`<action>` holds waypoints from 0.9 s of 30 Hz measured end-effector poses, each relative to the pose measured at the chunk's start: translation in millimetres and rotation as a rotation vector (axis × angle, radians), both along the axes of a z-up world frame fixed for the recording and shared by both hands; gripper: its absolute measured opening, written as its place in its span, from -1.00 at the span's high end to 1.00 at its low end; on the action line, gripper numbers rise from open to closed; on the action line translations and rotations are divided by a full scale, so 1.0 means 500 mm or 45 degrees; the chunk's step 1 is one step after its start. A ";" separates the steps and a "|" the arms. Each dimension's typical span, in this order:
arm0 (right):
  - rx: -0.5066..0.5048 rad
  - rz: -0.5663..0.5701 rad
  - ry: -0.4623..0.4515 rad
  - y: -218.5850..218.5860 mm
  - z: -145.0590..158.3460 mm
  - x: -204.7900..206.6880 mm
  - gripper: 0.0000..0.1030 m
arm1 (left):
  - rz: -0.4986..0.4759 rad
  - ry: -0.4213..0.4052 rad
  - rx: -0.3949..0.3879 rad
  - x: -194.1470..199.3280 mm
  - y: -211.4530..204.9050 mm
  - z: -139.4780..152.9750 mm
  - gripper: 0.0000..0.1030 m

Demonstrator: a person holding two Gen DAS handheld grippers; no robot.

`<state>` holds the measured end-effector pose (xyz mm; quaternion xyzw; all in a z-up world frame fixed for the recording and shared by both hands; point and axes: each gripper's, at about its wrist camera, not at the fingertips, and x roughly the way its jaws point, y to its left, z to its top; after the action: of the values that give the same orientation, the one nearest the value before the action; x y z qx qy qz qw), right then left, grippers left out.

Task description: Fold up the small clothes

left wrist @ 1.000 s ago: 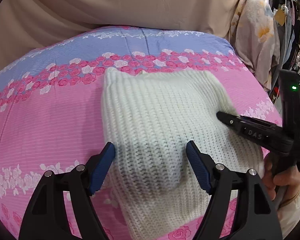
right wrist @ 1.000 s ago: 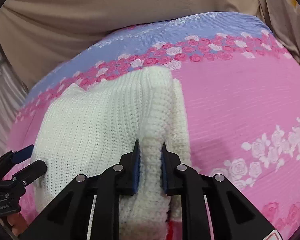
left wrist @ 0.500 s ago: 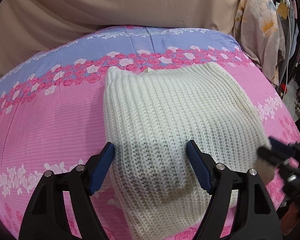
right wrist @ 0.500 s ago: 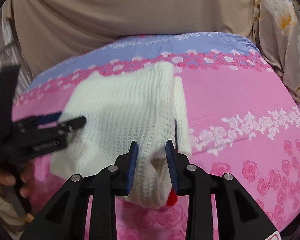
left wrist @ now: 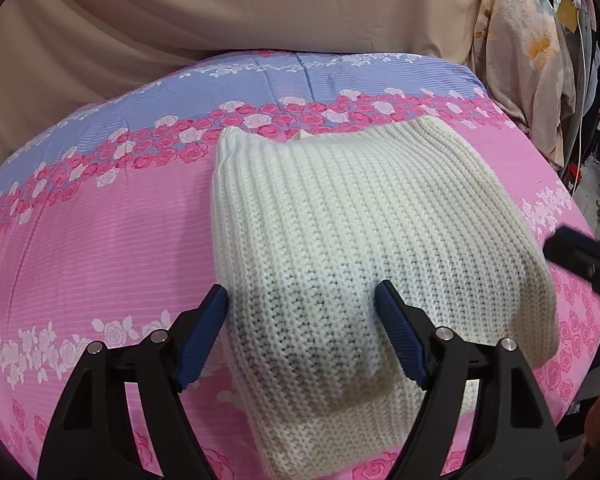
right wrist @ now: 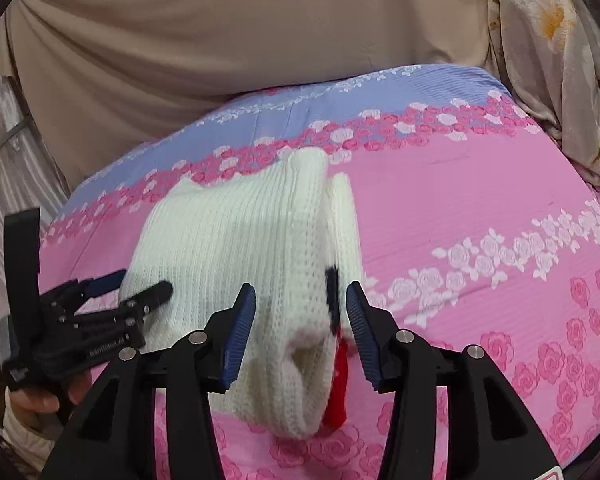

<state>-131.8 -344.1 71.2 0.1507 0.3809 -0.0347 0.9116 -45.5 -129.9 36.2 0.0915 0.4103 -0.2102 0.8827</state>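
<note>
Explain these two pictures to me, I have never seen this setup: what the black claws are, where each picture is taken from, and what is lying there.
There is no robot here. A person holds a pair of hand-operated tongs in each hand, and each pair carries a wide-angle camera looking forward along its two fingers. One picture looks out from the left tongs, the other from the right tongs. The right view also shows the left tongs off to the side, with the person's hand gripping them. On the pink and blue rose-print bedspread lies a folded white knitted garment, with a bit of red and black trim showing at its near edge. Both tongs are open and hold nothing; the garment simply lies between their fingers.
</note>
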 end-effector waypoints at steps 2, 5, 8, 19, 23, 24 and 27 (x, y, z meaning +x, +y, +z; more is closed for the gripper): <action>-0.017 0.001 0.036 0.003 -0.016 0.030 0.09 | 0.003 -0.003 0.007 -0.001 -0.001 -0.001 -0.45; -0.012 0.032 0.115 0.013 -0.055 0.079 0.19 | 0.005 -0.002 0.009 -0.001 -0.001 -0.001 -0.45; 0.025 0.049 0.034 0.020 -0.033 0.071 0.67 | 0.004 -0.001 0.013 -0.001 -0.001 -0.001 -0.45; 0.002 -0.025 0.104 -0.006 -0.092 0.081 0.60 | -0.001 0.005 0.013 0.003 -0.002 -0.011 -0.51; 0.012 -0.023 0.100 -0.003 -0.053 0.064 0.46 | -0.006 0.046 -0.056 -0.001 0.018 0.006 -0.50; -0.010 -0.023 0.092 0.000 -0.042 0.053 0.36 | -0.004 0.056 -0.080 -0.005 0.029 0.013 -0.54; -0.017 -0.008 0.094 0.005 -0.032 0.032 -0.02 | -0.018 0.098 -0.155 -0.019 0.060 0.025 -0.72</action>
<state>-116.0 -341.6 55.2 0.1446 0.4136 -0.0458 0.8977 -55.0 -100.0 48.6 0.0323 0.4296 -0.2443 0.8687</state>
